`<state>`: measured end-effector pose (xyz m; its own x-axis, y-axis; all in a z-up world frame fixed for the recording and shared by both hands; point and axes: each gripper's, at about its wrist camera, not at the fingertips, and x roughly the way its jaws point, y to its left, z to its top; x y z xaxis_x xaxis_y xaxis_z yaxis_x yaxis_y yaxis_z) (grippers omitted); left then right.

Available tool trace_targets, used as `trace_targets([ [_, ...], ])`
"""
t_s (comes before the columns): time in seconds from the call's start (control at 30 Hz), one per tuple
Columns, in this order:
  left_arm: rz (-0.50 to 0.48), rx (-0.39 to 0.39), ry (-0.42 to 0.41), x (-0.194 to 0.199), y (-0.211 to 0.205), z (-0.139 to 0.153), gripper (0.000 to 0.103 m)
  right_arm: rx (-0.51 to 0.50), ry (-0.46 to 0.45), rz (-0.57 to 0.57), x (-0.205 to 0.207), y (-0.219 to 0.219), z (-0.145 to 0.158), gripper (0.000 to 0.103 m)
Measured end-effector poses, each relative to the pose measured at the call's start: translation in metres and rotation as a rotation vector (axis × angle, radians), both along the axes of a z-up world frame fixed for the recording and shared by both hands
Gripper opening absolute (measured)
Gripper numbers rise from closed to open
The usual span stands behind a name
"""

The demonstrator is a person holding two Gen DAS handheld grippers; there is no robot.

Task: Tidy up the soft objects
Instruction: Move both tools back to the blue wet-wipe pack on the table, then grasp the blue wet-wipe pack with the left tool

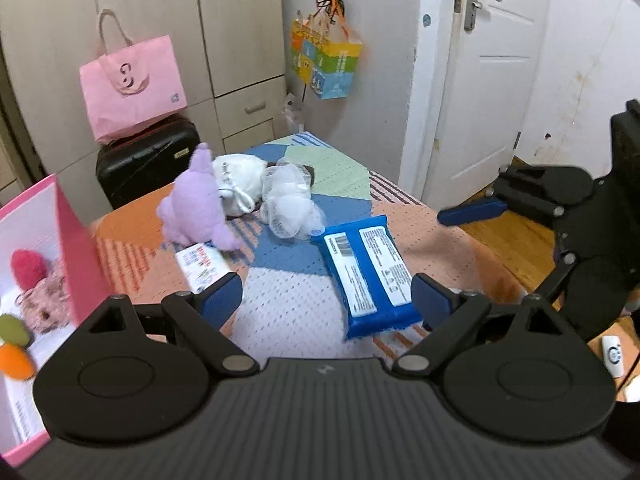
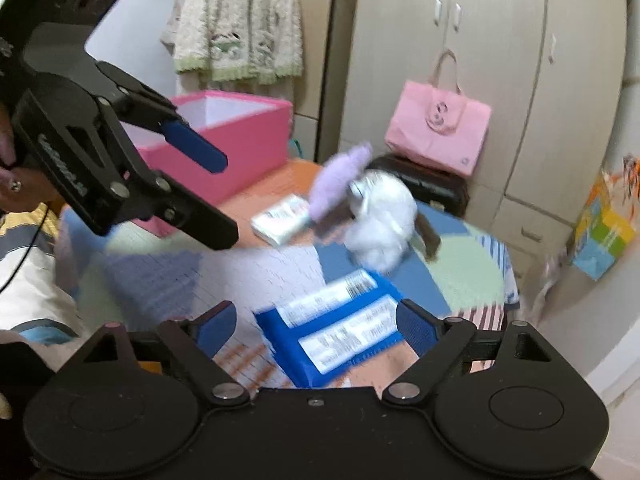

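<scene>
Lying flat between both tongs' wide-spread blue pads: rectangular blue plastic wipes pack. Left tongs and right tongs gaping, gripping nothing.

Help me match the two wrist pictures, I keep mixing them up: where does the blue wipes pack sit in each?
Left wrist view: the blue wipes pack lies right of centre, ahead of this camera's own tongs, near their right finger.
Right wrist view: the blue wipes pack lies at bottom centre, between the open tongs' fingers, blurred.
Shared landmark: the purple plush toy, beyond the pack in both.

Pink tote bag atop black suitcase.
</scene>
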<state>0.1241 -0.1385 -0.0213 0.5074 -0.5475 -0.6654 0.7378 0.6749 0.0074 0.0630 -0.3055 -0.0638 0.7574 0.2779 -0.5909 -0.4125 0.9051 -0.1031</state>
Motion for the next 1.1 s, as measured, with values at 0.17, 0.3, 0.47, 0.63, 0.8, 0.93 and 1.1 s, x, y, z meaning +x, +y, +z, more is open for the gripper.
trace_targets([
  [0.17, -0.006, -0.005, 0.078, 0.018, -0.02, -0.027, 0.09, 0.06, 0.043, -0.033, 0.015, -0.012, -0.029, 0.09],
  [0.3, -0.004, -0.034, 0.161, 0.032, -0.029, -0.048, 0.088, 0.108, 0.062, -0.057, 0.025, -0.017, -0.041, 0.09],
  [0.47, 0.006, -0.089, 0.179, 0.039, -0.033, -0.066, 0.065, 0.194, 0.07, -0.069, 0.034, -0.021, -0.049, 0.09],
  [0.63, -0.001, -0.097, 0.2, 0.041, -0.037, -0.078, 0.041, 0.134, 0.047, -0.027, 0.027, -0.01, -0.054, 0.091],
  [0.8, -0.003, -0.094, 0.181, 0.034, -0.042, -0.08, 0.032, 0.098, -0.005, -0.051, 0.02, 0.003, -0.063, 0.095],
  [0.93, 0.035, -0.094, 0.18, 0.03, -0.046, -0.081, 0.032, 0.119, -0.067, -0.112, 0.017, 0.007, -0.07, 0.092],
  [1.1, 0.052, -0.113, 0.166, 0.023, -0.045, -0.082, 0.031, 0.16, -0.121, -0.17, 0.011, 0.012, -0.076, 0.089],
])
